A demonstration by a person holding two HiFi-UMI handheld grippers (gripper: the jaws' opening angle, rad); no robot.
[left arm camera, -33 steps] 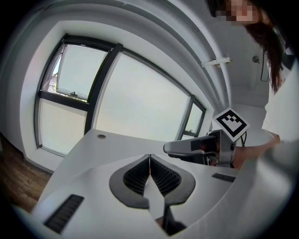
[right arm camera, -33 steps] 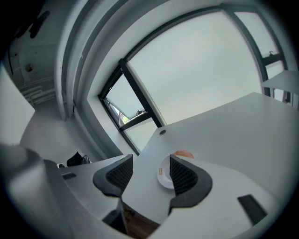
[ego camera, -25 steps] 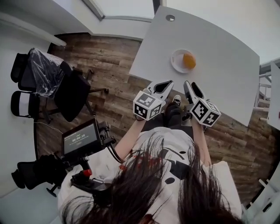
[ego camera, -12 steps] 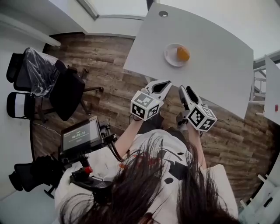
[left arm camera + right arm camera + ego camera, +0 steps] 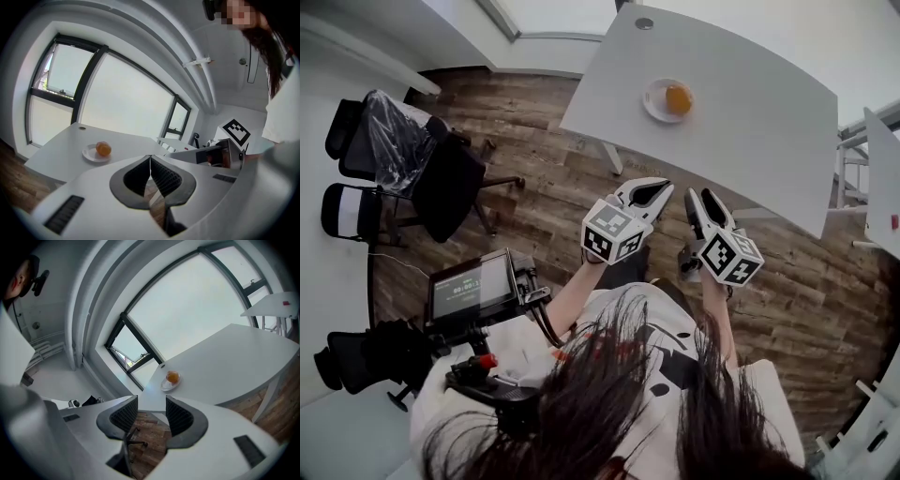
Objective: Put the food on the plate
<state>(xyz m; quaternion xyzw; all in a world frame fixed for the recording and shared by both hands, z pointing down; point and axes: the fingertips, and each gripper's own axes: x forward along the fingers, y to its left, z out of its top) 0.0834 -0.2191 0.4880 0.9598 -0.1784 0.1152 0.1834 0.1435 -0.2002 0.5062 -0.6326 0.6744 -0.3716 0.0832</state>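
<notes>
- Food: a small orange rounded piece (image 5: 678,98), fruit or bun, I cannot tell which. It sits on the small round white plate (image 5: 652,105), toward one side of it rather than centred.
- The plate stands on the white desk (image 5: 750,131), near the far edge. Nothing else is on that top except a small round fitting at the corner.
- Left tool (image 5: 150,157): jaws pressed together at the tips, nothing between them.
- Right tool (image 5: 152,403): jaws stand a little apart with a narrow gap, and only brown wood-plank floor (image 5: 534,141) shows through. It holds nothing.
- Both tools hang over the floor, well apart from the desk, pointed toward the plate.
- Judged from how things lie, the food is already in place.
- Handling estimate: light, smooth-skinned, likely soft enough to dent, and prone to roll.
- If taken up, grip across its widest middle from the sides with gentle pressure. The plate looks light and may skid if nudged.
</notes>
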